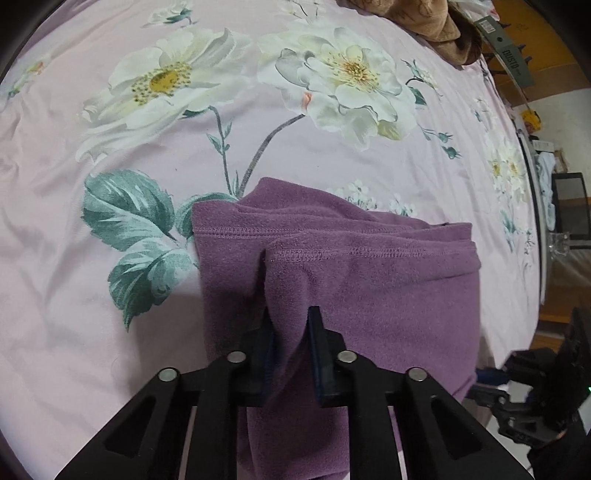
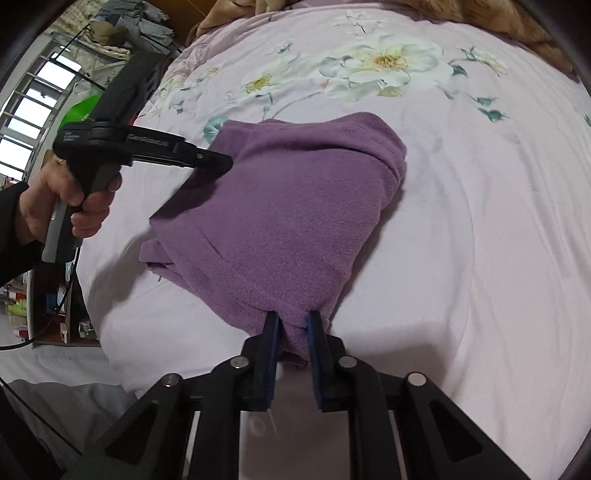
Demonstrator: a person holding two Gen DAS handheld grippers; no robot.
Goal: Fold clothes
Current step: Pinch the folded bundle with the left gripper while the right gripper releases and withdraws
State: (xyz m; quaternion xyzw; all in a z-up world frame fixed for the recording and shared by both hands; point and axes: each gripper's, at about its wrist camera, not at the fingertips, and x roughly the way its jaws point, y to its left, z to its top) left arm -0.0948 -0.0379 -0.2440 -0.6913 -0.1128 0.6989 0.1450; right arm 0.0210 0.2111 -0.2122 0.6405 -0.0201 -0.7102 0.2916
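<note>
Item: purple fleece garment (image 2: 280, 206), part-folded, lying on floral bed sheet (image 1: 110, 258). Left hand-held gripper (image 1: 290, 332) and right hand-held gripper (image 2: 293, 332) each pinch an edge, likely for the next fold.

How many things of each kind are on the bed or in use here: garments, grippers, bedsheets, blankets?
Purple fleece garment: 1
Grippers, left gripper and right gripper, each pinching the garment: 2
Floral pink bedsheet: 1
Brown blanket at the far edge: 1
Total: 5
</note>
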